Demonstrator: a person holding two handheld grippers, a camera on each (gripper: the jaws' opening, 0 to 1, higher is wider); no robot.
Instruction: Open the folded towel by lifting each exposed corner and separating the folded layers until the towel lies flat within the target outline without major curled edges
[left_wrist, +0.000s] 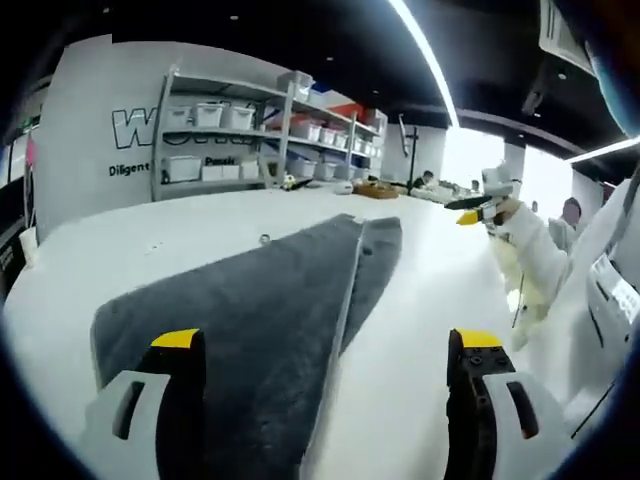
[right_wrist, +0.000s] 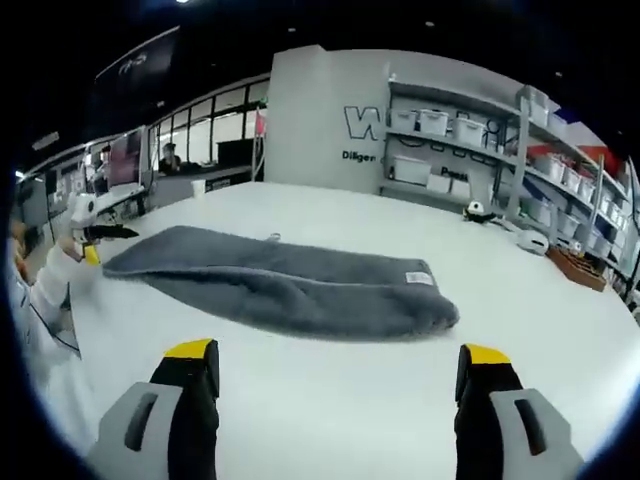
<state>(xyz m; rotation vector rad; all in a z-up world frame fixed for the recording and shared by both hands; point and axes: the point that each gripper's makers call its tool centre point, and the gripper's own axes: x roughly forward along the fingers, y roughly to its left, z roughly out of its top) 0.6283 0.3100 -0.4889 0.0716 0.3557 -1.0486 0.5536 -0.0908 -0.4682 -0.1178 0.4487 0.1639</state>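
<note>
A white tabletop (right_wrist: 330, 400) is spreading across the lower half of the right gripper view, carrying a dark grey towel (right_wrist: 280, 280) that is lying folded lengthwise across the frame's middle (a small white label is showing near its right end). In the left gripper view the towel (left_wrist: 260, 320) is running from lower left toward centre on the tabletop (left_wrist: 420, 300).

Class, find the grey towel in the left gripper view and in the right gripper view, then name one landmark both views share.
Left gripper view: the grey towel runs from the lower left toward the centre, between the jaws.
Right gripper view: it lies folded across the middle, above the jaws.
Shared landmark: the shelving with white bins.
</note>
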